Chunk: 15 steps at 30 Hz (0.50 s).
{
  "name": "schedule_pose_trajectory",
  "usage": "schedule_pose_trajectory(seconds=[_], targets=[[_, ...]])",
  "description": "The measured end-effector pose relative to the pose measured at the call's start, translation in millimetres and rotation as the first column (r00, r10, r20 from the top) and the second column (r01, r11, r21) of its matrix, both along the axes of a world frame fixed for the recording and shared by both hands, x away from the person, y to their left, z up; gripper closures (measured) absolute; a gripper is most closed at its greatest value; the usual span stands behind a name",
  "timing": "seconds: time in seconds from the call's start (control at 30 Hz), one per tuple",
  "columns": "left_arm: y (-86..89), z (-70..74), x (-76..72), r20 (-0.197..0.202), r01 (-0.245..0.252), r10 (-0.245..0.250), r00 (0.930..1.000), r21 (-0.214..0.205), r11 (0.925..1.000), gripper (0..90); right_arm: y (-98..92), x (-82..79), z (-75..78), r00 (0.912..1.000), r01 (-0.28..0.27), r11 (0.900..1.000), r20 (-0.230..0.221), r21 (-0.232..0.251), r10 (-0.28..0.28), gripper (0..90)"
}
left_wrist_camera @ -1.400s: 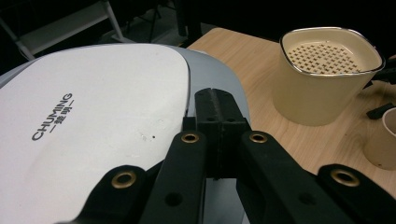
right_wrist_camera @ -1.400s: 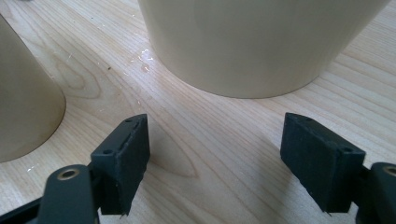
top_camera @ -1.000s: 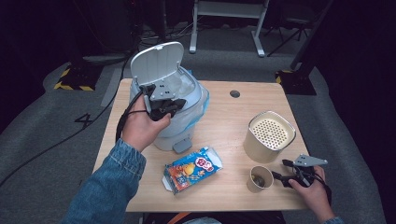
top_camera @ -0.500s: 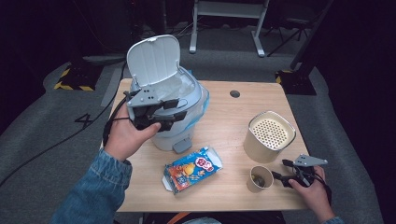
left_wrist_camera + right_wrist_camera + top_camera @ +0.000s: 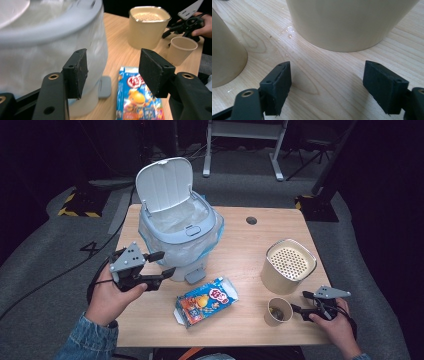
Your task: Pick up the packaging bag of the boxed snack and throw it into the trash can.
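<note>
Pale wood carries everything here: the surface holds a lidded bin at the far left, a snack packet near the middle, and a perforated canister with a paper cup at the right.

The bin's lid stands propped upright, so its lined mouth is open, most likely to take rubbish from the surface. The packet lies flat and untouched just near of the bin's foot pedal, which makes it the likely next thing to go in.

The left tool hovers low at the bin's near left side, pointing right toward the packet. Its jaws have just been opening and stand wide, with nothing between them. In the left gripper view, the left tool frames the gap between bin wall and packet, so it seems lined up for a grasp on the packet, not yet reached.

The right tool rests low at the near right corner, just beside the cup, jaws apart and empty. In the right gripper view the right tool looks along bare wood, with the cup at its left and the canister ahead. It appears parked there, out of the way, while the left hand works.
</note>
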<state>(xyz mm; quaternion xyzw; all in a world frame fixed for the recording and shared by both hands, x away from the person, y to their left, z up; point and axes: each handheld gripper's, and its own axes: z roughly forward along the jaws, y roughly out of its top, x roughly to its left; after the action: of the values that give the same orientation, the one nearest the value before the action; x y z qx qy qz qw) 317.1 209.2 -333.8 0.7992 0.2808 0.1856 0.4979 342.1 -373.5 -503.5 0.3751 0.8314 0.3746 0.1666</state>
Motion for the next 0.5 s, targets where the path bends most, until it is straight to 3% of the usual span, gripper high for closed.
schedule_pose_trajectory(seconds=[0.37, 0.5], targets=[[32.3, -64.1, -3.7, -0.070, -0.085, 0.086, 0.9939, 0.019, 0.9962, 38.6, -9.1, -7.3, 20.6, 0.9999, -0.014, 0.9984, -0.002, 0.054, 0.014, 31.7], [33.6, -91.0, -2.4, -0.110, -0.119, 0.126, 0.9860, 0.067, 0.9906, 38.9, -14.5, -8.8, 29.5, 0.9994, -0.032, 0.9980, -0.014, 0.054, 0.033, 36.1]])
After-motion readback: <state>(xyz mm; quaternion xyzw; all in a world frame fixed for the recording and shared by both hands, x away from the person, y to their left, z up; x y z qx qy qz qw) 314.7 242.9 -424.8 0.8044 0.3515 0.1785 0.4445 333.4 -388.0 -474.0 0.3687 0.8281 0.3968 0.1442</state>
